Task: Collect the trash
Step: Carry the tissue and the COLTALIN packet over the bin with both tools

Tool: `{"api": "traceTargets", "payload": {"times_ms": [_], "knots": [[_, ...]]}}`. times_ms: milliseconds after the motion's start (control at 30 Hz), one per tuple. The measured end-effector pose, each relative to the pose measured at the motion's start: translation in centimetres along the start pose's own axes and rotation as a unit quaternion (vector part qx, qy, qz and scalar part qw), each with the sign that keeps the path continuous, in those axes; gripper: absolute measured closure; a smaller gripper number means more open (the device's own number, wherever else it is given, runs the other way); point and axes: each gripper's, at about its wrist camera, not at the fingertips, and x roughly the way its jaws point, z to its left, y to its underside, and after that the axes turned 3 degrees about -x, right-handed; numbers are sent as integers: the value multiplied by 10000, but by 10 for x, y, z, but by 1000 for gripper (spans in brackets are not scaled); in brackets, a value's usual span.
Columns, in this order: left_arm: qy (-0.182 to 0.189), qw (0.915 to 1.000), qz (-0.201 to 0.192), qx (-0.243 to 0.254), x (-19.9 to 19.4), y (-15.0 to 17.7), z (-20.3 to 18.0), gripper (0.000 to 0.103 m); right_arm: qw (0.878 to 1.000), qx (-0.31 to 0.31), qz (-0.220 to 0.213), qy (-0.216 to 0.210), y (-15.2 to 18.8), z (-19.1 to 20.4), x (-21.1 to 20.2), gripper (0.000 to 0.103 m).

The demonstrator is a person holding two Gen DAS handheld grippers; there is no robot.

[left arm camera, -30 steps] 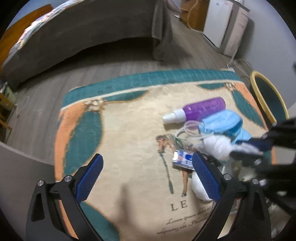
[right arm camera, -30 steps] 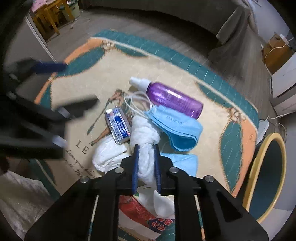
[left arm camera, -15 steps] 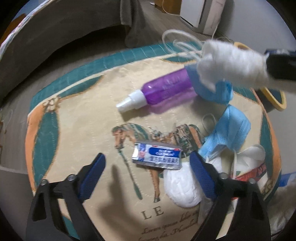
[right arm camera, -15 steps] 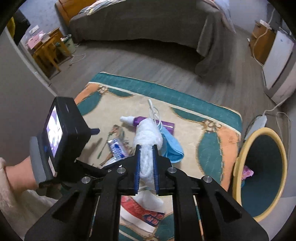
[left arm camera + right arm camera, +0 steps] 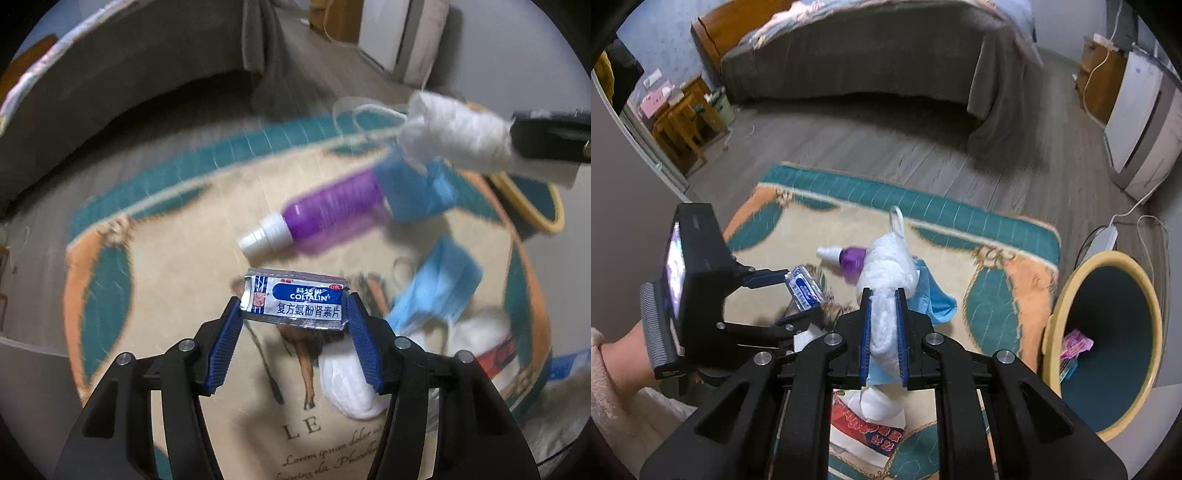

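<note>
My left hand-held gripper (image 5: 295, 314): jaws just closing, pads pressing the ends of the pill packet (image 5: 295, 303), above the rug (image 5: 155, 266). My right hand-held gripper (image 5: 883, 332): clenched on a white mask wad (image 5: 888, 280) (raised over the rug, bin (image 5: 1104, 343) beside it).

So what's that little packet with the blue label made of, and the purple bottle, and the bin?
The packet looks like thin metallic foil: silvery, crinkled edges and a torn corner. The purple bottle seems to be translucent plastic with an opaque white spray cap, though it is blurred. The bin looks like smooth moulded plastic, yellow rim and teal inside.
</note>
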Motion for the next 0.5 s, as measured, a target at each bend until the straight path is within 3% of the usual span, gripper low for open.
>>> {"api": "traceTargets", "payload": {"times_ms": [200,500], "knots": [[-5,9990,-441,-70,-32,-11,-2,44,9993,186,-205,237,0,-17,-17,92],[-86,9979,-641,-63,-52,-9,-20,44,9966,512,-363,533,9,-45,-35,92]]}}
